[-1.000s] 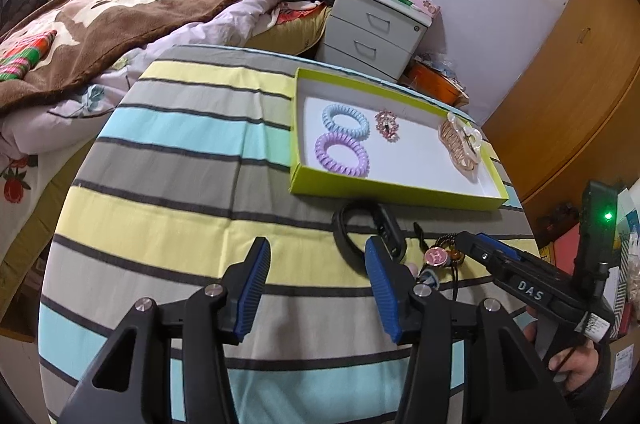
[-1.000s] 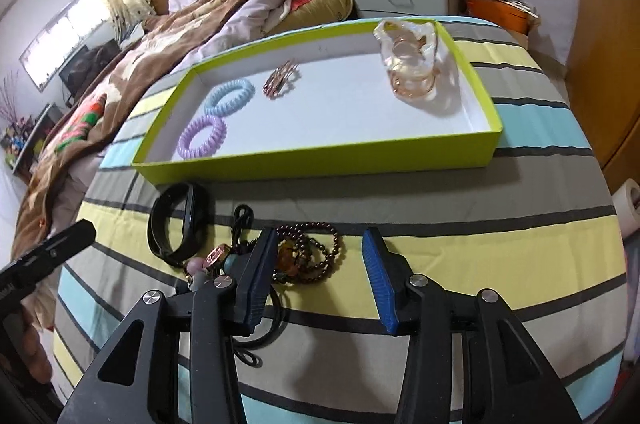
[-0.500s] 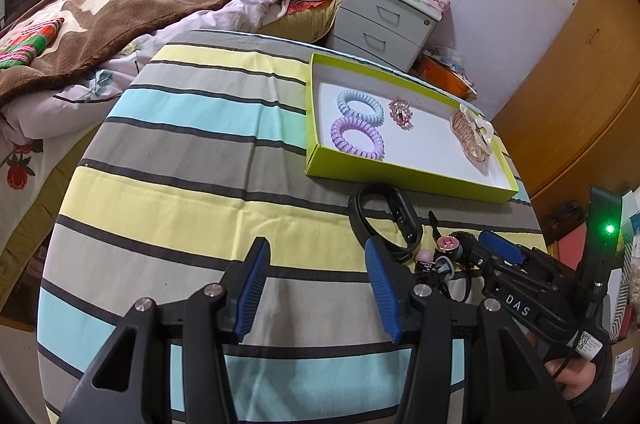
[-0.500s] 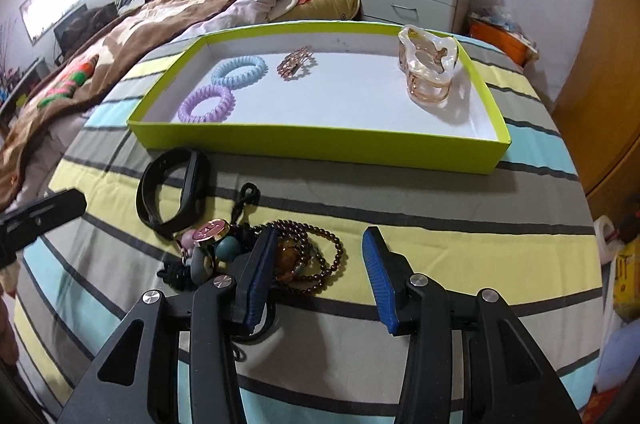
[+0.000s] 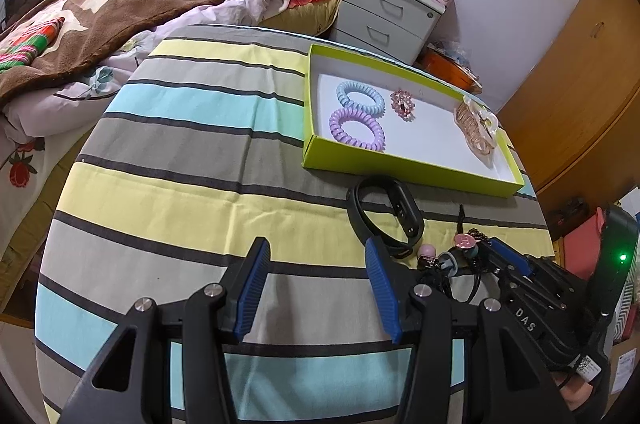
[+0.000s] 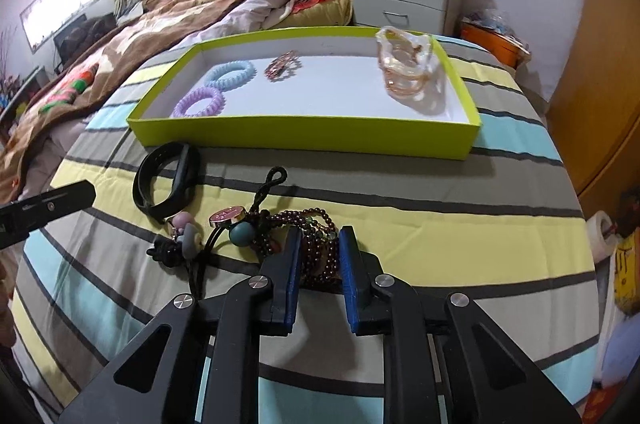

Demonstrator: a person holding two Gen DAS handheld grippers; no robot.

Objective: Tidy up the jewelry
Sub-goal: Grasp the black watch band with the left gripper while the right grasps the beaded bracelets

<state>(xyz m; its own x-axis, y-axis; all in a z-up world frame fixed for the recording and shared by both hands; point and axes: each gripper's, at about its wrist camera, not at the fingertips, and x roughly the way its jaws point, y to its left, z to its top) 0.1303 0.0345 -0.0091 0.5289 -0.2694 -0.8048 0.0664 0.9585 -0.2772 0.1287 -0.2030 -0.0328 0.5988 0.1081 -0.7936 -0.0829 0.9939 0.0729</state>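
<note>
Two grippers: left gripper [image 5: 316, 288] jaws apart over bare striped cloth [image 5: 180, 192]; right gripper [image 6: 318, 268] clamped on dark maroon bead bracelet [image 6: 316, 236], near green tray [image 6: 304, 134] wall.

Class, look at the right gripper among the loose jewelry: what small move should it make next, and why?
Probably lift straight up a little. The right gripper has its fingers closed around the dark bead bracelet, which lies on the cloth against a tangle of cords and charms; a small lift would free it before carrying it to the green tray.
</note>
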